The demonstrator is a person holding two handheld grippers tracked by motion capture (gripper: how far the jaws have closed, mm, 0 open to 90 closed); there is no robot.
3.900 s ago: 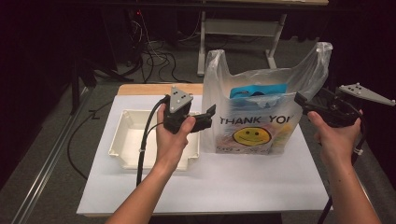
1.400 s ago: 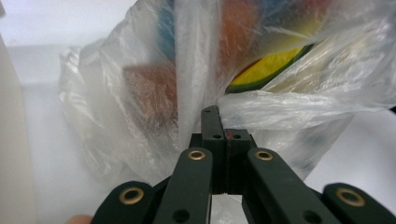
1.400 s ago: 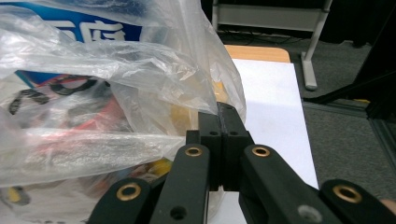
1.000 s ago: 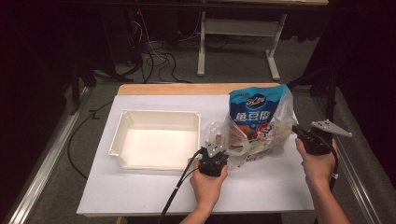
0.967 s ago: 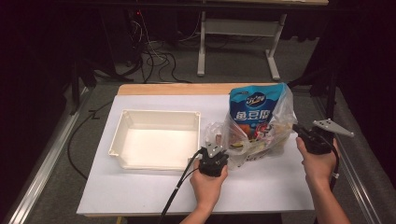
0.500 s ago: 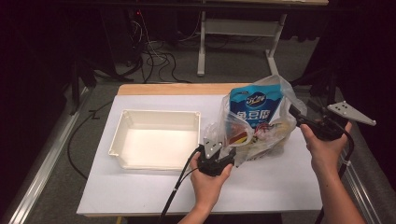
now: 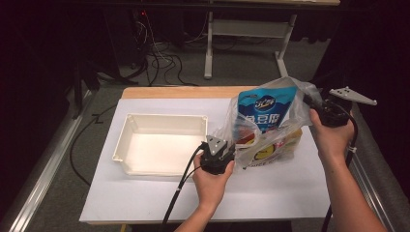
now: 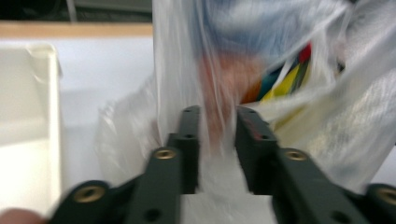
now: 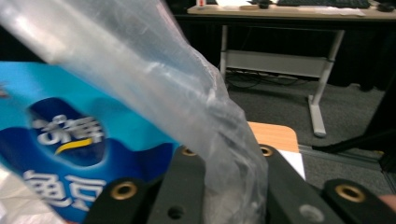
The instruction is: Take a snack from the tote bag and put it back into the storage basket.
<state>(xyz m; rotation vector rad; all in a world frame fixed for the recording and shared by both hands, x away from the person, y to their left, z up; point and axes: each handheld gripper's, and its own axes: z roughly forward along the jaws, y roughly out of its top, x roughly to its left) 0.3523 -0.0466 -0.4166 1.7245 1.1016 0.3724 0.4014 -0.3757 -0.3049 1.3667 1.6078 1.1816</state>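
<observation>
A thin clear plastic bag (image 7: 283, 141) with a yellow smiley print lies slumped on the white table top, right of centre. A blue snack pack (image 7: 263, 110) stands up out of it. My left gripper (image 7: 228, 146) is at the bag's left side. Its jaws have just been closing, and the left gripper view shows the left gripper (image 8: 217, 116) with bunched bag film (image 8: 327, 116) pinched between them. My right gripper (image 7: 313, 101), raised at the bag's right, has just closed on the bag's upper edge. In its own view the right gripper (image 9: 226, 154) grips the film (image 9: 163, 79) beside the blue pack (image 9: 70, 140).
An empty white tray (image 7: 164, 118) sits left of the bag, close to my left gripper, and its wall (image 8: 42, 116) is at the left in the left gripper view. A wooden strip (image 7: 183, 92) borders the table's far edge. A metal desk frame (image 7: 246, 29) stands behind.
My right hand has risen and moved right, lifting the bag's right edge. The left gripper stayed by the bag's left side, slightly higher. The bag is pulled wider around the blue pack.
</observation>
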